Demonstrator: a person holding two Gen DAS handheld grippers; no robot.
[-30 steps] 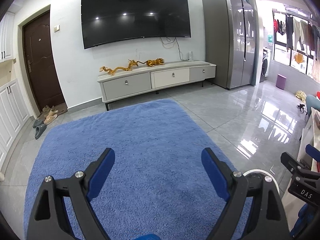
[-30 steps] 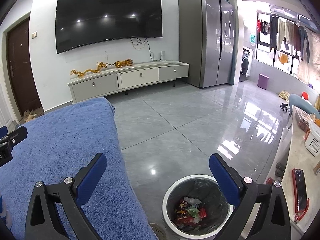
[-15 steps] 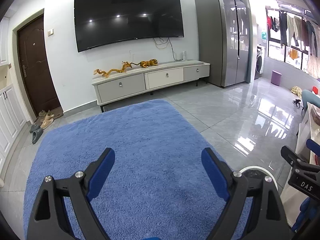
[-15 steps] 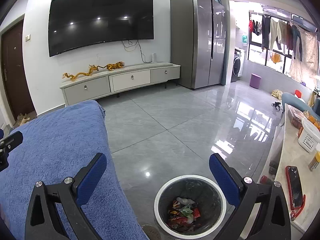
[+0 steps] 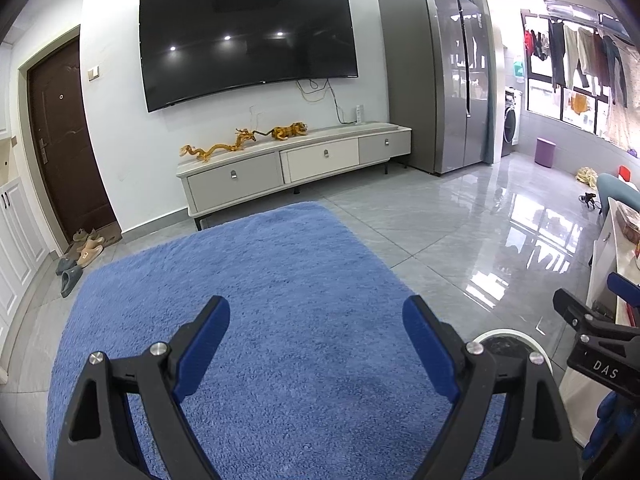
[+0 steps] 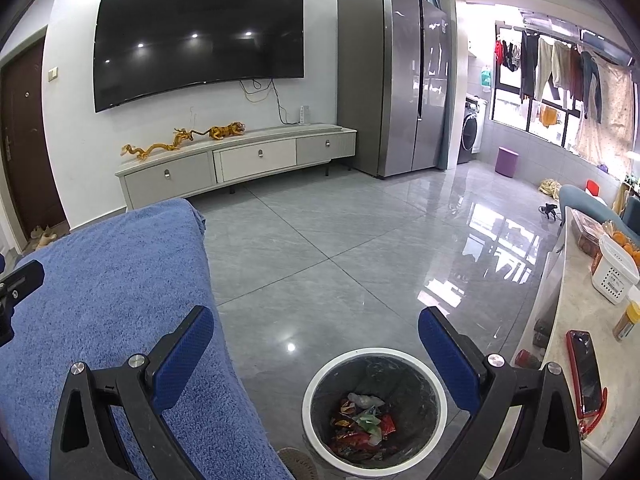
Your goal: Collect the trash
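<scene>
A round trash bin (image 6: 316,384) with a white rim and dark liner stands on the grey floor and holds crumpled wrappers (image 6: 362,424). My right gripper (image 6: 316,340) is open and empty, above and just behind the bin. My left gripper (image 5: 316,332) is open and empty over the blue rug (image 5: 256,280). In the left wrist view the bin's rim (image 5: 504,334) shows behind the right finger, and the right gripper's body (image 5: 596,356) is at the right edge. I see no loose trash on the rug.
The blue rug also shows in the right wrist view (image 6: 112,280). A white counter (image 6: 576,320) at the right carries a red-cased phone (image 6: 586,372), a white box and a jar. A TV cabinet (image 6: 240,164), a fridge (image 6: 392,80) and slippers (image 5: 80,256) stand farther off.
Both views have shifted slightly: the far wall sits a little farther left in the frames and the bin shows farther left under my right gripper. Both grippers stay open and empty.
</scene>
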